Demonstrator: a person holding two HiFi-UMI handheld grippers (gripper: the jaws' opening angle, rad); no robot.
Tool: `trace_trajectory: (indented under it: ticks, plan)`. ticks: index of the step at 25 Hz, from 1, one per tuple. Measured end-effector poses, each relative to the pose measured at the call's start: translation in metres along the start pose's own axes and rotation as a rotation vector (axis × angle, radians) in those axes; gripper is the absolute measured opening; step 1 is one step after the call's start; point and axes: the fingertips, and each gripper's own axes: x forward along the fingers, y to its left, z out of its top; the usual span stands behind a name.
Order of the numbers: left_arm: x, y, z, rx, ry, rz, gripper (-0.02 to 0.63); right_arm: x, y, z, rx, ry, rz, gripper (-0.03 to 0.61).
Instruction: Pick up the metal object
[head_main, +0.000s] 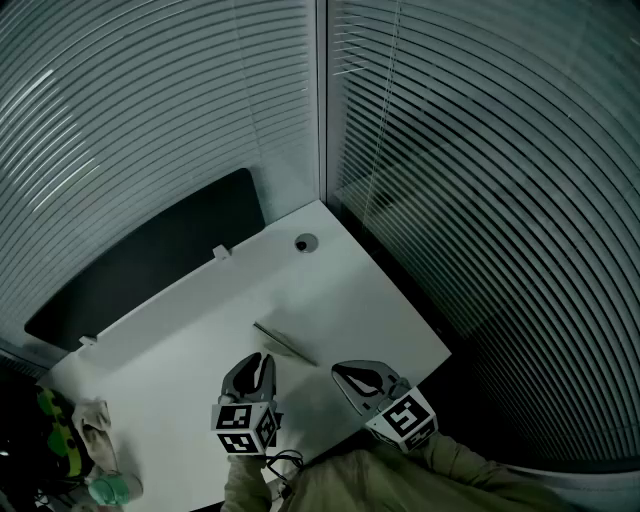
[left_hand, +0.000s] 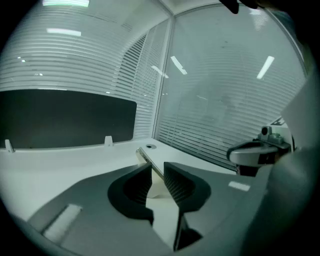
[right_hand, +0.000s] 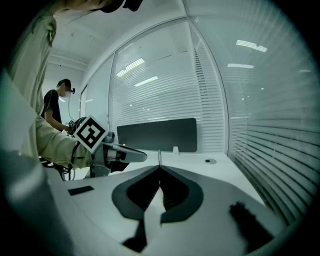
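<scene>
Though clenched empty, left tool (head_main: 265, 359) and right tool (head_main: 341, 369) near a slim flat metal strip (head_main: 285, 342) on smooth white desk (head_main: 330, 290)

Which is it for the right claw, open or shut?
Shut: in the right gripper view the right claw has its tips touching, with nothing between them.

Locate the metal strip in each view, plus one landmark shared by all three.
Head view: metal strip lies lower centre, slanting.
Left gripper view: centre, running away just past the jaw tips.
Right gripper view: thin upright sliver at centre, above the jaw tips.
Shared landmark: round desk hole.
</scene>
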Motion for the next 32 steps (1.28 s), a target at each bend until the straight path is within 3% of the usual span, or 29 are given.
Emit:
trace_trajectory:
  ticks: [4, 9, 14, 19, 22, 32]
  plan:
    - [0.026, 0.023, -0.001, -0.084, 0.031, 0.005, 0.111, 0.003, -0.005, -0.009, 0.008, 0.003, 0.007, 0.005]
    - [0.047, 0.032, 0.004, -0.236, 0.005, -0.069, 0.176, 0.003, -0.013, -0.014, 0.02, 0.02, -0.017, 0.005]
    - [0.064, 0.033, 0.004, -0.266, 0.023, -0.107, 0.189, 0.005, -0.017, -0.016, 0.024, 0.03, -0.03, 0.005]
    - [0.073, 0.028, 0.009, -0.222, 0.022, -0.108, 0.193, 0.007, -0.02, -0.016, 0.023, 0.032, -0.036, 0.005]
    - [0.076, 0.023, 0.011, -0.187, 0.019, -0.117, 0.159, 0.011, -0.019, -0.016, 0.02, 0.033, -0.027, 0.005]
    - [0.078, 0.013, 0.02, -0.16, 0.001, -0.121, 0.136, 0.053, -0.021, -0.012, -0.007, 0.056, 0.026, 0.005]
